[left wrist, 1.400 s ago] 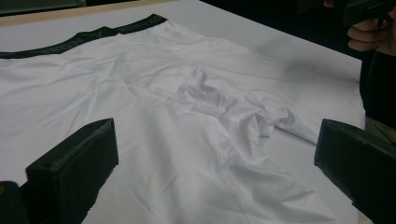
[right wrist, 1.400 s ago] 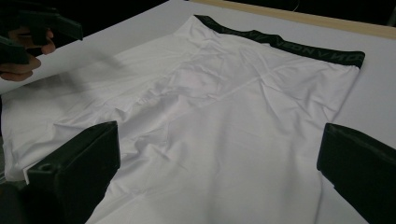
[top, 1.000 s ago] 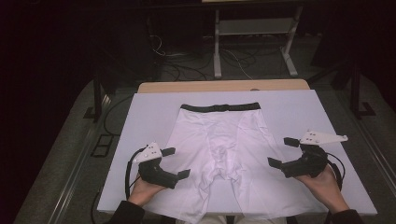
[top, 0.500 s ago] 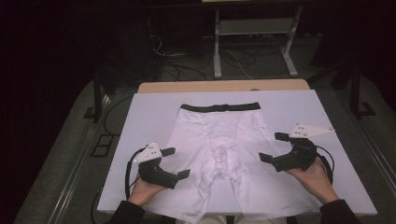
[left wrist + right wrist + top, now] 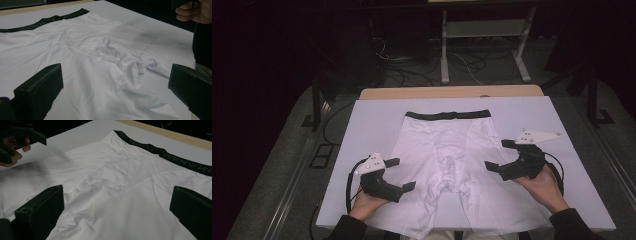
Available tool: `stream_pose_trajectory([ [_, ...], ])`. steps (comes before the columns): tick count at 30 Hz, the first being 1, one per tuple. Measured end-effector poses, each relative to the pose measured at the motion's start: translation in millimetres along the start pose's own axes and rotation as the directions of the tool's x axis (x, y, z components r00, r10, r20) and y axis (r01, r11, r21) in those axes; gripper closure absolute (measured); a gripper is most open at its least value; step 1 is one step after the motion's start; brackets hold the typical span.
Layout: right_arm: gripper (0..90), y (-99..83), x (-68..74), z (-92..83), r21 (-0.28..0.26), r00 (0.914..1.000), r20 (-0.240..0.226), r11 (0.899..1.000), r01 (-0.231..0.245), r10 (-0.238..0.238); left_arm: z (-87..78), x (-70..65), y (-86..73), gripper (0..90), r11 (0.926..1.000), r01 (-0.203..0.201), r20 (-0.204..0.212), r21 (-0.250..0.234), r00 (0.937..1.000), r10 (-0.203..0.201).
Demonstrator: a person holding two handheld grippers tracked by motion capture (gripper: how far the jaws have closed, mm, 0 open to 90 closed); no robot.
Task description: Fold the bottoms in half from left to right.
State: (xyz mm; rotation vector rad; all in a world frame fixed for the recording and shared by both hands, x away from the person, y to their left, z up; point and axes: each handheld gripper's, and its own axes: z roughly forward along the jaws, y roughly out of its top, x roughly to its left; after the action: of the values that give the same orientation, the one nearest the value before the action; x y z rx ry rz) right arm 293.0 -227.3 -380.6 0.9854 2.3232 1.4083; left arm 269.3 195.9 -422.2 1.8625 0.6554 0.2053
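with fingers spread, both grippers flank the shorts (image 5: 447, 165)

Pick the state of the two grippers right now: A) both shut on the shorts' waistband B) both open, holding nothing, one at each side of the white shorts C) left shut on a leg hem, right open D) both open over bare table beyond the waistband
B: the left gripper and the right gripper each have their jaws spread wide with only the flat white shorts beyond them, one at each leg side, nothing pinched.
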Motion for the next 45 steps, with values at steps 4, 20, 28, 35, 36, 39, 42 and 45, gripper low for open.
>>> stream_pose_trajectory([
  [4,0.0,1.6,-1.1,2.6,0.005,1.0000,-0.001,1.000,0.002,-0.002,-0.1,-0.2,0.0,0.0,1.0000,0.000,-0.001,-0.001,1.0000,0.000],
  [20,0.0,24.1,-0.9,29.7,0.023,0.9993,-0.027,0.999,0.027,-0.026,-0.1,-0.3,0.1,0.0,1.0000,-0.003,0.002,-0.003,1.0000,0.003],
  [28,0.0,35.3,1.3,43.5,0.027,0.9985,-0.040,0.999,0.040,-0.039,0.1,-0.2,0.1,0.0,1.0000,-0.003,0.004,-0.003,1.0000,0.003],
  [35,0.0,44.2,3.6,56.1,0.025,0.9978,-0.048,0.999,0.046,-0.045,0.2,-0.3,0.1,0.0,1.0000,-0.003,0.004,-0.004,1.0000,0.003],
  [36,0.0,45.5,3.5,58.1,0.027,0.9980,-0.047,0.999,0.045,-0.043,0.1,-0.4,0.1,0.0,1.0000,-0.002,0.004,-0.002,1.0000,0.002],
  [39,0.0,52.5,3.5,66.8,0.026,0.9978,-0.052,0.999,0.044,-0.042,0.0,-0.5,0.1,0.0,1.0000,-0.002,0.005,-0.004,1.0000,0.002],
  [42,0.0,56.3,4.0,70.9,0.025,0.9976,-0.054,0.999,0.046,-0.044,0.0,-0.4,0.1,0.0,1.0000,0.000,0.006,-0.005,1.0000,0.000],
  [45,0.0,61.5,4.7,77.3,0.027,0.9974,-0.056,0.998,0.048,-0.047,0.0,-0.3,0.1,0.0,1.0000,-0.001,0.007,-0.005,1.0000,0.001],
])
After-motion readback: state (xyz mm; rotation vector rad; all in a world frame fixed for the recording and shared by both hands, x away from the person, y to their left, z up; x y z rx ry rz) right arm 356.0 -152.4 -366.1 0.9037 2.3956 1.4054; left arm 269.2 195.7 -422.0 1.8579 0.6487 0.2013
